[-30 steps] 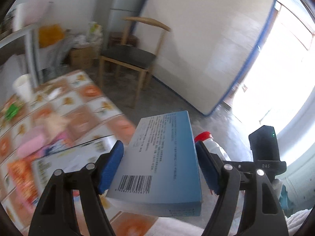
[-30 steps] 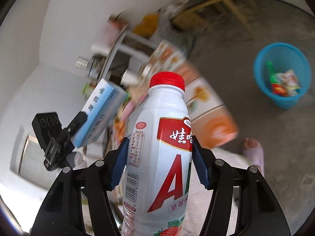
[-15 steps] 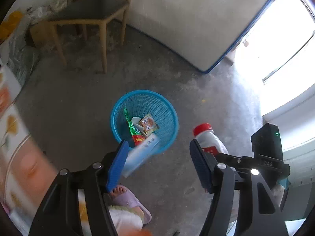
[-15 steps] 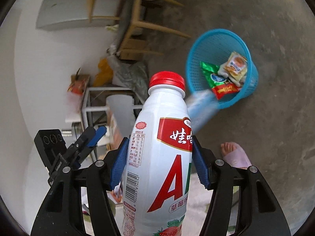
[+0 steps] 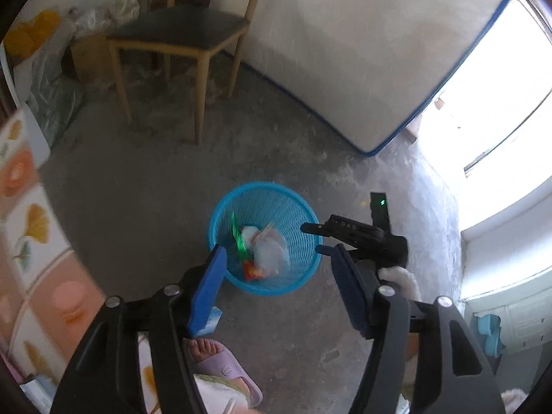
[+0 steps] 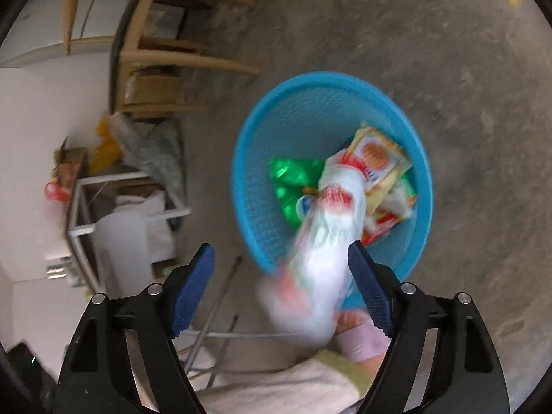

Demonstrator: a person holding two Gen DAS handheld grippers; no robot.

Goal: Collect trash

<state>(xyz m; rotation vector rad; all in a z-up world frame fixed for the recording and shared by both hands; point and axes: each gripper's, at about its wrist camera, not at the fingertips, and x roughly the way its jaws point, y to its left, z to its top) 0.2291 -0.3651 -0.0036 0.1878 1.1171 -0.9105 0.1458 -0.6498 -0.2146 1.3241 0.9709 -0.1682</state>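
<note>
The right gripper (image 6: 279, 289), fingers just spread to release, lets the blurred bottle (image 6: 321, 241) drop toward the blue basket (image 6: 248, 158) at one o'clock, seemingly mid-fall, while the left gripper (image 5: 279, 289) hangs parted, empty.

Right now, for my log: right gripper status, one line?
right gripper: jaws just opening, bottle loose between | bottle: blurred, over basket rim | basket: wrappers inside

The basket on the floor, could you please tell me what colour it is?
Bright blue basket, clearest in the right wrist view.
</note>
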